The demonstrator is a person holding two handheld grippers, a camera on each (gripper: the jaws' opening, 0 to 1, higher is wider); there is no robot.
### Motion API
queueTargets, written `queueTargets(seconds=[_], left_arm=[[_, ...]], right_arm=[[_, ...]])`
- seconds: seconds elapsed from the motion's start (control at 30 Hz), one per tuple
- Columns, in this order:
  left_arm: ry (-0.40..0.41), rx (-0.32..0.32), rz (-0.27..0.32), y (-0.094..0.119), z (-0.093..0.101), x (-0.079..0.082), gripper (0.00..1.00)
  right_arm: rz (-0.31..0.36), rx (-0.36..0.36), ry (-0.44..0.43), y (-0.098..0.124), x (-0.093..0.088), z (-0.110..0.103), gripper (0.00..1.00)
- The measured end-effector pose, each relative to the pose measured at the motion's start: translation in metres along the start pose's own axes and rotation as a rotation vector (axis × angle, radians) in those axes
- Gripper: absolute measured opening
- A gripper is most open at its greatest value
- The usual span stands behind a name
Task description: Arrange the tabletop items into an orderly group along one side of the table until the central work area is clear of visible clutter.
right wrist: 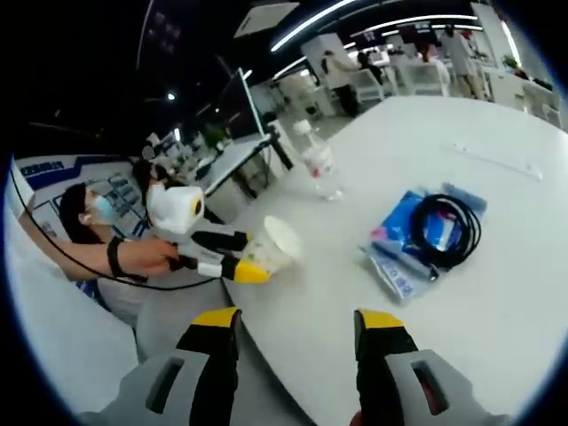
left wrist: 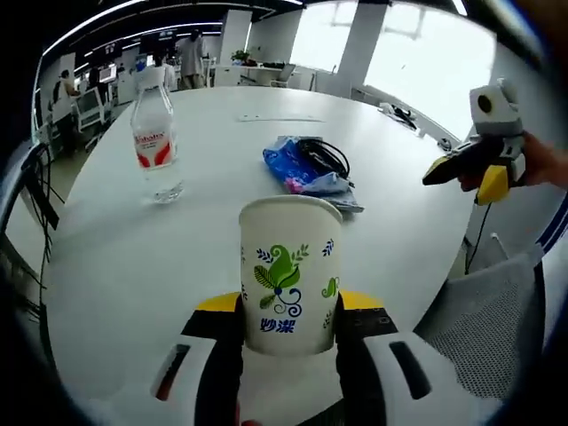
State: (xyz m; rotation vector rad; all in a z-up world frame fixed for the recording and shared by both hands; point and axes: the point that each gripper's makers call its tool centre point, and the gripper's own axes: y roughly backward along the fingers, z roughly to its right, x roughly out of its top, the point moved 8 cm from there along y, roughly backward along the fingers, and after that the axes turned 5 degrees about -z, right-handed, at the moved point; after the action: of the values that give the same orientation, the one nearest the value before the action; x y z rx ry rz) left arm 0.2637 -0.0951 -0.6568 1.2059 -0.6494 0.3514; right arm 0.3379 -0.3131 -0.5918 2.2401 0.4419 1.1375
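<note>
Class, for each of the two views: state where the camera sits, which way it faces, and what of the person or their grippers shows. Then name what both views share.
Left gripper view: rides on the left gripper, facing across the white table; its fingers clamp a paper cup; the right gripper shows at right.
Right gripper view: rides on the right gripper, open, facing the table from its edge; the person's hand holds the left gripper beside the cup.
Shared: cup, water bottle, blue packet with black cable.

left gripper (left wrist: 288, 324): fingers closed on load | right gripper (right wrist: 297, 342): apparently spread
</note>
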Motion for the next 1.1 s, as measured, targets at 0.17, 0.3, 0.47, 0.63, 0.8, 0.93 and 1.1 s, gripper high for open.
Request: queueTargets(seconds=[0.17,0.3,0.47,0.63,0.8,0.93,1.1], left_arm=[[-0.032,-0.029,0.004,0.001,0.010,0.000,0.39],[-0.081,-0.052,-0.002,0.002,0.019,0.001,0.39],[-0.128,-0.071,-0.015,0.000,0.027,0.001,0.39],[-0.180,-0.102,-0.025,-0.003,0.038,0.002,0.39],[-0.195,-0.119,-0.023,-0.005,0.043,0.004,0.39],[-0.225,-0.124,-0.026,-0.005,0.046,0.005,0.39],[-0.266,-0.127,-0.026,-0.003,0.049,0.009,0.39]], right_arm=[[-0.006,0.026,0.030,-0.009,0.007,-0.007,0.48],[-0.006,0.054,0.048,-0.017,0.011,-0.015,0.45],[-0.008,0.081,0.057,-0.025,0.012,-0.021,0.41],[-0.010,0.101,0.056,-0.031,0.012,-0.024,0.37],[-0.004,0.115,0.049,-0.035,0.013,-0.026,0.32],[-0.007,0.123,0.048,-0.036,0.014,-0.027,0.30],[-0.017,0.128,0.048,-0.037,0.012,-0.025,0.29]])
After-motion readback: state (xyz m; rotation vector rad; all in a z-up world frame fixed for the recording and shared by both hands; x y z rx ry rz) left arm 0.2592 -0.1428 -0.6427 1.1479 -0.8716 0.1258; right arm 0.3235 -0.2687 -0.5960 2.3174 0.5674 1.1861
